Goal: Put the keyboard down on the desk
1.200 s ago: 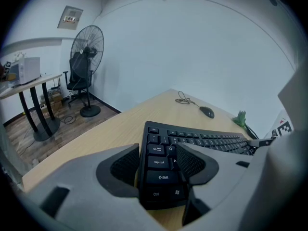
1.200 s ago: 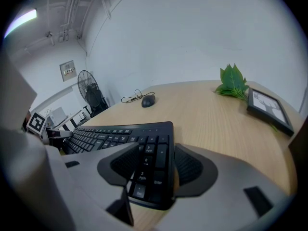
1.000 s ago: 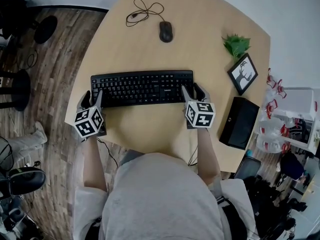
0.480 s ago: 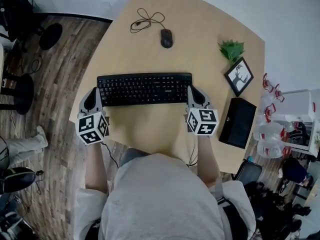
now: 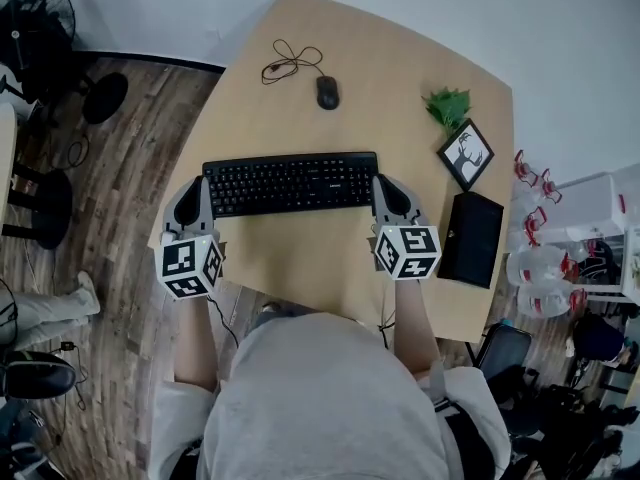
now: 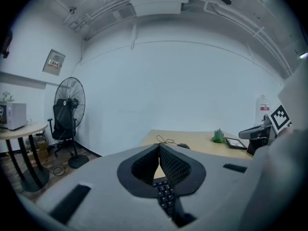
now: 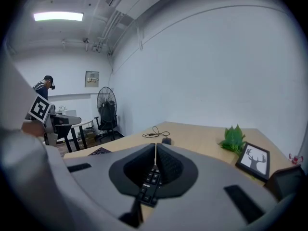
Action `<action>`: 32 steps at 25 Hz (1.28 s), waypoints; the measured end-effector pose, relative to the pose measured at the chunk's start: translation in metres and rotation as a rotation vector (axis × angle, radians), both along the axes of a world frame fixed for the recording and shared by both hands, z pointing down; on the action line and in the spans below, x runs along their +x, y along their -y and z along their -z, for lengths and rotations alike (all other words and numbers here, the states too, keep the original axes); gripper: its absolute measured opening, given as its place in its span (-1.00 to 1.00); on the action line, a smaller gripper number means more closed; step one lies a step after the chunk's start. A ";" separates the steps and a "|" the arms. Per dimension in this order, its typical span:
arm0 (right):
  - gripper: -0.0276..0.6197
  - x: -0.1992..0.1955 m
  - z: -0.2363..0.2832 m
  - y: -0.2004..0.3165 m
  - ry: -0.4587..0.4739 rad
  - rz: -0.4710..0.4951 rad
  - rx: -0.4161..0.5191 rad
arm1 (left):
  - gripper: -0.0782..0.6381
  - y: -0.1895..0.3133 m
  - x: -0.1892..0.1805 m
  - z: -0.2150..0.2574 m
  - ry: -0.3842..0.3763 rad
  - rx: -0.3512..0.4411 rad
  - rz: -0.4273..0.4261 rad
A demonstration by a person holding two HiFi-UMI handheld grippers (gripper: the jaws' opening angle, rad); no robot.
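A black keyboard hangs level above the tan desk, in front of the person's chest. My left gripper is shut on the keyboard's left end, and my right gripper is shut on its right end. In the left gripper view the left gripper has its pads pinched together over a strip of keys. The right gripper view shows the same for the right gripper with its strip of keys. Both point slightly downward over the desk.
On the desk lie a black mouse with a coiled cable, a small green plant, a framed deer picture and a black box. A fan and stools stand on the wood floor at left. A cluttered cart stands at right.
Both grippers have closed on the keyboard's ends and risen with it off the desk, towards the head camera.
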State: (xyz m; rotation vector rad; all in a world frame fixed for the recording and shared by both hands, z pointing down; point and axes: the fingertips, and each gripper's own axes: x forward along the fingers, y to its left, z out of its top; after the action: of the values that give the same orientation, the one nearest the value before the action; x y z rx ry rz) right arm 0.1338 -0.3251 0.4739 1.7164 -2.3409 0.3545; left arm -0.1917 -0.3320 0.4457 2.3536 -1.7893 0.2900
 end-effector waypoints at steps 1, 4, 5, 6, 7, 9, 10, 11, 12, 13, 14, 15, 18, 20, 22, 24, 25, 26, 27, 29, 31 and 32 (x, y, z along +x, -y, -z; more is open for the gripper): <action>-0.87 -0.001 0.005 -0.003 0.000 -0.002 0.011 | -0.75 -0.003 0.001 0.005 0.003 0.009 -0.011; -0.87 -0.004 0.022 -0.015 -0.001 -0.007 0.049 | -0.75 -0.013 0.004 0.020 -0.008 0.030 -0.039; -0.87 -0.005 0.028 -0.019 0.001 -0.010 0.061 | -0.75 -0.016 0.005 0.026 -0.015 0.039 -0.047; -0.87 -0.006 0.034 -0.023 0.005 -0.015 0.075 | -0.75 -0.019 0.005 0.032 -0.022 0.050 -0.054; -0.87 -0.007 0.040 -0.027 0.009 -0.019 0.088 | -0.75 -0.022 0.006 0.039 -0.028 0.064 -0.060; -0.87 -0.010 0.052 -0.036 0.013 -0.027 0.117 | -0.75 -0.028 0.006 0.051 -0.040 0.093 -0.071; -0.87 -0.011 0.058 -0.040 0.011 -0.031 0.132 | -0.75 -0.031 0.006 0.057 -0.046 0.107 -0.076; -0.87 -0.012 0.064 -0.045 0.007 -0.034 0.145 | -0.75 -0.034 0.005 0.063 -0.053 0.121 -0.080; -0.87 -0.013 0.069 -0.050 0.003 -0.036 0.158 | -0.75 -0.037 0.006 0.069 -0.060 0.134 -0.083; -0.87 -0.013 0.075 -0.055 0.002 -0.039 0.171 | -0.75 -0.041 0.006 0.075 -0.068 0.147 -0.086; -0.87 -0.013 0.081 -0.060 0.004 -0.044 0.183 | -0.75 -0.044 0.006 0.080 -0.074 0.158 -0.089; -0.87 -0.013 0.086 -0.065 0.008 -0.049 0.195 | -0.75 -0.049 0.006 0.086 -0.079 0.170 -0.093; -0.87 -0.014 0.102 -0.081 0.018 -0.066 0.228 | -0.75 -0.061 0.005 0.101 -0.089 0.204 -0.109; -0.87 -0.016 0.109 -0.091 0.021 -0.074 0.245 | -0.75 -0.070 0.004 0.109 -0.091 0.222 -0.117; -0.87 -0.019 0.117 -0.102 0.023 -0.081 0.262 | -0.75 -0.079 0.001 0.117 -0.093 0.237 -0.121; -0.87 -0.021 0.125 -0.113 0.025 -0.087 0.280 | -0.75 -0.088 -0.002 0.123 -0.093 0.250 -0.122; -0.87 -0.023 0.129 -0.118 0.028 -0.091 0.290 | -0.75 -0.092 -0.004 0.126 -0.093 0.257 -0.123; -0.87 -0.024 0.133 -0.123 0.032 -0.094 0.299 | -0.75 -0.096 -0.006 0.129 -0.091 0.265 -0.124; -0.87 -0.026 0.136 -0.128 0.035 -0.098 0.309 | -0.75 -0.100 -0.008 0.131 -0.088 0.274 -0.126; -0.87 -0.028 0.143 -0.136 0.038 -0.104 0.329 | -0.75 -0.107 -0.010 0.136 -0.078 0.291 -0.130; -0.87 -0.030 0.148 -0.144 0.040 -0.110 0.345 | -0.75 -0.113 -0.012 0.140 -0.076 0.306 -0.135; -0.87 -0.032 0.151 -0.147 0.041 -0.112 0.353 | -0.75 -0.116 -0.013 0.143 -0.079 0.313 -0.139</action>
State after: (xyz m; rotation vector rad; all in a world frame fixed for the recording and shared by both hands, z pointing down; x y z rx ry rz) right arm 0.1022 -0.1776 0.3233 2.0169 -2.4573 -0.0095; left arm -0.2050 -0.2161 0.3025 2.6629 -1.7469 -0.0727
